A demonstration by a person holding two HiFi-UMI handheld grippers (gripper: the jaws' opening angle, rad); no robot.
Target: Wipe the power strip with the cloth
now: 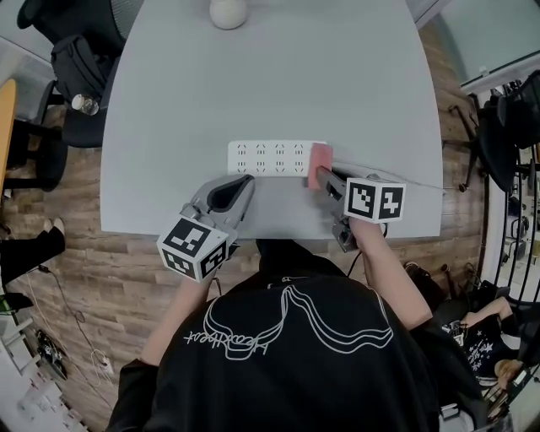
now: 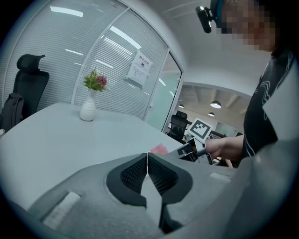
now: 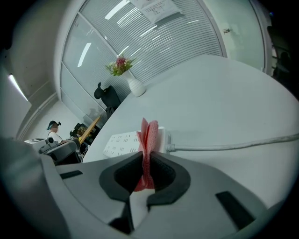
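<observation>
A white power strip (image 1: 268, 158) lies flat near the front edge of the grey table (image 1: 169, 101), with its cable (image 3: 233, 145) running off to the right. My right gripper (image 1: 325, 179) is shut on a folded pink cloth (image 1: 320, 164), which rests at the strip's right end (image 3: 161, 135). In the right gripper view the cloth (image 3: 148, 140) stands upright between the jaws, in front of the strip (image 3: 122, 142). My left gripper (image 1: 245, 182) is shut and holds nothing, just in front of the strip. In the left gripper view the cloth (image 2: 159, 149) shows as a small pink patch.
A white vase (image 1: 228, 12) with flowers (image 2: 95, 81) stands at the table's far edge. Office chairs (image 1: 72, 51) stand at the far left. A dark rack (image 1: 506, 126) is at the right. The person's body presses against the front edge.
</observation>
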